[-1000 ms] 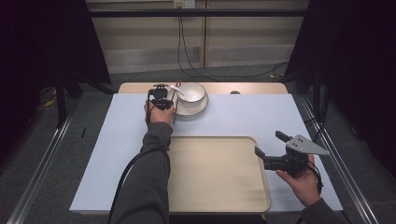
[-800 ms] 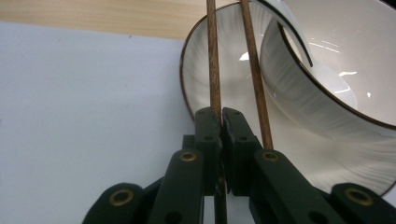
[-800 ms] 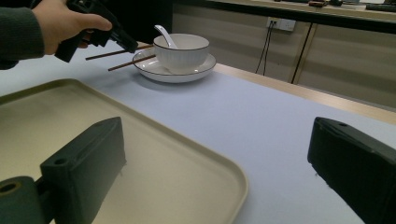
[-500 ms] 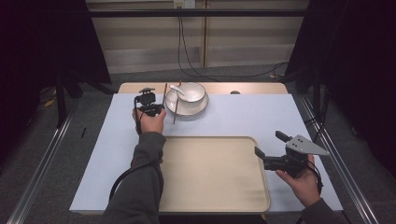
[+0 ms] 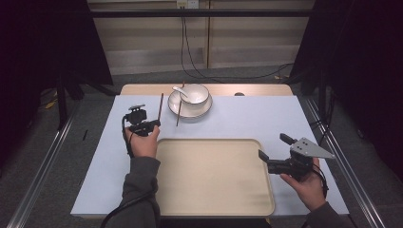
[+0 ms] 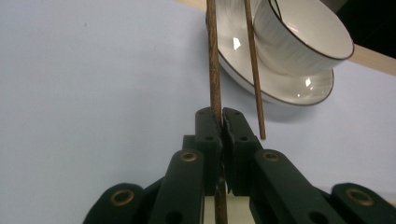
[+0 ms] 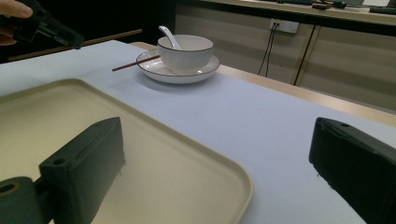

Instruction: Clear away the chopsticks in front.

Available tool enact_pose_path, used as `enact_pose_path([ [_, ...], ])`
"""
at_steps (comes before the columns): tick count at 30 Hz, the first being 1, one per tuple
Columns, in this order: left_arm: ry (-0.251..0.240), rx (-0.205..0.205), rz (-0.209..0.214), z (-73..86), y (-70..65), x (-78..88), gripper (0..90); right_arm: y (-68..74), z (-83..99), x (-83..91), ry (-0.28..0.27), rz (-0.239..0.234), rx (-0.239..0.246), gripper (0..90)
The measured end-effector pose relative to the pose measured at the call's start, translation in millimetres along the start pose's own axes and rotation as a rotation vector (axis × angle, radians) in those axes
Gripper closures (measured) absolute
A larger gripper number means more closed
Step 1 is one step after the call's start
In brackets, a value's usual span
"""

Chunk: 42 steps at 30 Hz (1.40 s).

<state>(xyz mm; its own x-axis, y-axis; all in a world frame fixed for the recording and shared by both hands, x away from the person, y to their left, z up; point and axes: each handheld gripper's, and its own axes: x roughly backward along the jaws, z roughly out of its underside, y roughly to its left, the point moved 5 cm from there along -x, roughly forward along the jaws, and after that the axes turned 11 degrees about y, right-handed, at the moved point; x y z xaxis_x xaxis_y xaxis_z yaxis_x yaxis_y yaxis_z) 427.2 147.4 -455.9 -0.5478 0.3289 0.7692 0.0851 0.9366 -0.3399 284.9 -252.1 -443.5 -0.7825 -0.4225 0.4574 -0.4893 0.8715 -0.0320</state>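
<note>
My left gripper (image 5: 153, 124) is shut on a dark wooden chopstick (image 5: 160, 107), which points away toward the far edge, left of the plate. In the left gripper view the pads (image 6: 222, 123) pinch that chopstick (image 6: 214, 70) near its lower end. A second chopstick (image 5: 178, 111) leans on the rim of a white plate (image 5: 202, 111). On the plate stands a white bowl (image 5: 195, 95) with a white spoon (image 5: 179, 90) in it. My right gripper (image 5: 274, 147) is held open above the right edge of the beige tray (image 5: 214, 190), with nothing between its jaws.
A pale blue mat (image 5: 285, 118) covers the table, whose wooden far edge (image 5: 256, 89) shows behind the plate. The right gripper view looks past its open jaws over the tray (image 7: 140, 154) to the bowl (image 7: 185, 51). Dark curtains and metal rails flank the table.
My left hand has drawn away from the plate, to the left and nearer the person, carrying one chopstick with it. The right hand and its gripper have stayed put.
</note>
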Motion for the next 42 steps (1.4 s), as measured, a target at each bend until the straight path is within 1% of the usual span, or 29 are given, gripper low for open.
enact_pose_path([
  [1,0.006,0.0,-0.001,4.4,0.4,1.5,85.7,0.5,-0.3,-0.2,-0.005,0.001,-0.003,2.8],
  [2,0.005,0.009,0.009,8.4,0.2,3.1,85.8,0.9,-0.3,0.0,-0.006,-0.001,-0.001,2.7],
  [3,0.007,0.006,0.006,11.9,0.6,4.8,85.7,0.5,-0.2,0.5,-0.005,0.005,0.006,2.4],
  [4,0.007,0.009,0.005,15.5,0.8,6.8,85.8,0.8,-0.1,0.9,-0.001,-0.006,0.01,2.4],
  [8,0.0,0.017,0.005,30.3,2.0,16.8,85.8,0.8,-0.4,0.5,-0.008,0.003,0.008,1.7],
  [10,-0.007,0.026,0.02,38.7,3.5,21.0,85.8,0.8,-0.4,0.8,-0.004,-0.001,0.011,1.5],
  [11,-0.006,0.033,0.018,43.2,3.9,22.9,85.8,1.2,-0.4,0.6,-0.005,-0.009,0.011,1.5],
  [12,-0.011,0.043,0.023,47.5,4.5,24.5,85.8,1.3,-0.7,0.2,-0.009,-0.002,0.006,1.5],
  [13,-0.014,0.06,0.043,51.7,4.1,26.0,85.8,1.5,-0.6,0.2,-0.008,-0.001,0.005,1.5],
  [16,-0.022,0.047,0.02,63.0,5.2,31.3,85.7,2.2,-1.0,0.4,-0.012,-0.002,0.008,1.3],
  [17,-0.022,0.056,0.041,66.5,4.7,32.5,85.7,2.7,-1.0,0.7,-0.012,-0.009,0.013,1.1],
  [18,-0.02,0.061,0.049,69.8,5.2,33.8,85.7,3.0,-1.1,0.9,-0.014,-0.012,0.013,1.0],
  [20,-0.021,0.07,0.05,76.0,3.7,35.7,85.8,3.5,-1.3,0.7,-0.017,-0.015,0.017,0.1],
  [21,-0.022,0.075,0.067,78.8,3.1,36.6,85.7,4.0,-1.1,0.8,-0.016,-0.018,0.019,0.1],
  [23,-0.025,0.065,0.05,84.5,3.1,39.2,85.8,4.7,-0.8,0.7,-0.012,-0.023,0.025,0.0],
  [24,-0.023,0.072,0.069,87.6,2.0,40.2,85.7,4.9,-1.0,0.6,-0.015,-0.024,0.024,0.0],
  [25,-0.023,0.072,0.069,87.6,2.0,40.2,85.7,5.3,-1.0,1.0,-0.014,-0.029,0.023,0.0],
  [27,-0.024,0.076,0.071,96.8,1.3,44.3,85.7,5.2,-1.2,1.3,-0.017,-0.03,0.025,0.0],
  [28,-0.028,0.084,0.076,100.0,1.3,45.0,85.7,5.4,-1.2,1.3,-0.018,-0.04,0.027,0.0],
  [30,-0.019,0.078,0.078,107.1,2.6,45.9,85.7,5.6,-1.3,1.3,-0.019,-0.041,0.028,0.0],
  [31,-0.017,0.101,0.095,110.7,1.4,46.0,85.7,5.7,-1.4,1.5,-0.02,-0.035,0.025,0.0],
  [33,-0.015,0.097,0.09,117.4,1.3,47.4,85.7,6.4,-1.5,1.3,-0.023,-0.044,0.035,0.0],
  [34,-0.015,0.097,0.09,117.4,1.3,47.4,85.7,6.6,-1.5,1.3,-0.022,-0.041,0.035,0.0],
  [35,-0.012,0.098,0.076,122.8,0.6,49.0,85.7,6.8,-1.3,1.4,-0.021,-0.041,0.035,0.0],
  [37,-0.011,0.082,0.078,127.5,0.0,50.6,85.7,6.7,-1.5,1.4,-0.023,-0.041,0.038,0.0],
  [39,-0.006,0.086,0.081,133.0,-1.5,53.0,85.7,6.8,-1.4,1.3,-0.022,-0.042,0.037,0.0],
  [40,-0.001,0.072,0.079,135.8,-1.1,54.2,85.7,7.0,-1.2,1.2,-0.02,-0.041,0.033,0.0],
  [41,-0.001,0.072,0.079,135.8,-1.1,54.2,85.7,7.2,-1.1,1.3,-0.018,-0.04,0.034,0.0],
  [42,0.005,0.077,0.082,141.2,-1.4,55.9,85.7,7.3,-1.2,1.3,-0.019,-0.041,0.033,0.0],
])
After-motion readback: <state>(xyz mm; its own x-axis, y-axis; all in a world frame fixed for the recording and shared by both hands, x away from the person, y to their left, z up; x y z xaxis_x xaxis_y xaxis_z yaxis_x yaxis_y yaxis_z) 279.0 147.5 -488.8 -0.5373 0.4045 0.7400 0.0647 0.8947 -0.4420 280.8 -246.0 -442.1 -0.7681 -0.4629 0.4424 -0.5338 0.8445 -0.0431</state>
